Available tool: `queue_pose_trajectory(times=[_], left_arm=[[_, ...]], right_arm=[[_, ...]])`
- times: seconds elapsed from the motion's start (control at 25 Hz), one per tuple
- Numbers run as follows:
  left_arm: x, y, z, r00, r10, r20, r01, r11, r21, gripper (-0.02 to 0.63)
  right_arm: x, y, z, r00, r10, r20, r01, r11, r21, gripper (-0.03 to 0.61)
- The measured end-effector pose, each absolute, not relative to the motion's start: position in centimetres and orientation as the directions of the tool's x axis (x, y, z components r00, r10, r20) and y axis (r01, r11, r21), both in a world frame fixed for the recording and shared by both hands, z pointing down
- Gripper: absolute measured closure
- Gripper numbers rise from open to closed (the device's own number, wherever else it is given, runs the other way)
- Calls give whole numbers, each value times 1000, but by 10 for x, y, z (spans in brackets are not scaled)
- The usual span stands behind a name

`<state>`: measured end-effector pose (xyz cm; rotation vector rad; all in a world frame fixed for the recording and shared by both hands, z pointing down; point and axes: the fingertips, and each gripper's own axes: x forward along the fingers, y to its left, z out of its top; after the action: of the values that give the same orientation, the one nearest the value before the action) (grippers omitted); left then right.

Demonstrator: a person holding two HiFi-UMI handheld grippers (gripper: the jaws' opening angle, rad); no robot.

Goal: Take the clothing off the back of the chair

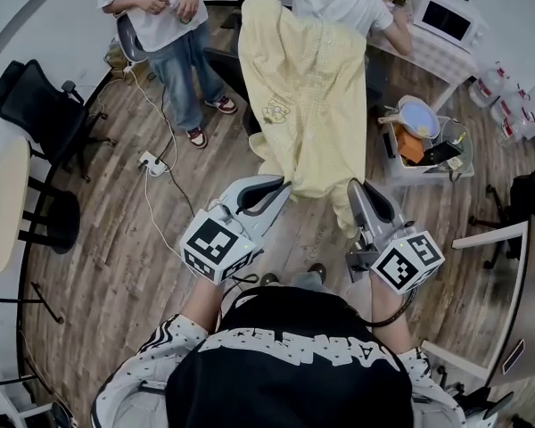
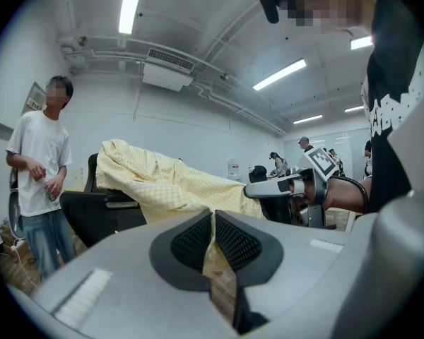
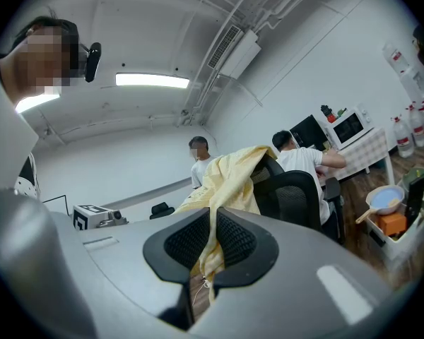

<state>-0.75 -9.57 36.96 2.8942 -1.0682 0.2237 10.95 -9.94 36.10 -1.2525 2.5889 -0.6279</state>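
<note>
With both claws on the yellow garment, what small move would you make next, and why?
Probably raise both claws together and draw them back a little: the left claw and right claw are shut on the lower edge of the yellow garment, whose top is draped over the chair back.

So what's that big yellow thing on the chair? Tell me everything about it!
It is a pale yellow garment of thin, finely checked cloth, with a small printed picture on it. Its top hangs over the back of a black office chair, and it stretches out toward the person. The left gripper and right gripper are each shut on its lower edge.
</note>
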Motion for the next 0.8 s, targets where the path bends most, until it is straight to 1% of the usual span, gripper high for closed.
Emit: queue_pose_trajectory(times=[0.8], left_arm=[[10, -81, 378, 784, -594, 181, -602, -799, -13, 597]], right_arm=[[116, -85, 368, -617, -786, 22, -705, 540, -460, 537]])
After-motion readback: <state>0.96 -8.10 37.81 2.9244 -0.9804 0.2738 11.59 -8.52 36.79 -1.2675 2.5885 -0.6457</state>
